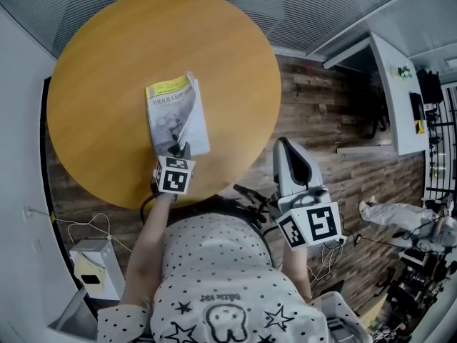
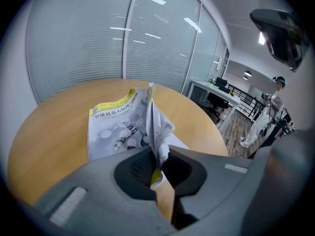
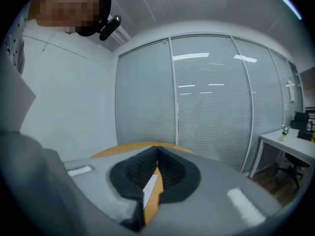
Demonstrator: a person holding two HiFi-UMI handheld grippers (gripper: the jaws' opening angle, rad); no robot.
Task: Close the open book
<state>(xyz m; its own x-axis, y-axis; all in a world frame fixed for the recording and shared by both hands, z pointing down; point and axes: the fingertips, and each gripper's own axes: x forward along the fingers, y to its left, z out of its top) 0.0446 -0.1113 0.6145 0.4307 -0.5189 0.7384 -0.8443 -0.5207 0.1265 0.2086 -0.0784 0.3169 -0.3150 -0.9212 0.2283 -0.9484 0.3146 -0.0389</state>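
Note:
The book [image 1: 173, 114] lies on the round wooden table [image 1: 100, 70], its grey-white cover with a yellow top strip facing up. My left gripper [image 1: 176, 149] is at the book's near edge, shut on a bunch of pages. In the left gripper view those pages [image 2: 156, 127] stand upright and crumpled between the jaws of the left gripper [image 2: 156, 160], while the cover side [image 2: 110, 129] lies flat to the left. My right gripper [image 1: 283, 144] hangs off the table's right edge, apart from the book. In its own view the right gripper [image 3: 156, 155] is shut on nothing.
A white box [image 1: 93, 266] and cables sit on the floor at the lower left. A white desk [image 1: 400, 98] stands at the right over the wooden floor [image 1: 321, 113]. A person in white [image 1: 389, 213] is at the far right. Glass walls with blinds [image 2: 88, 38] run behind the table.

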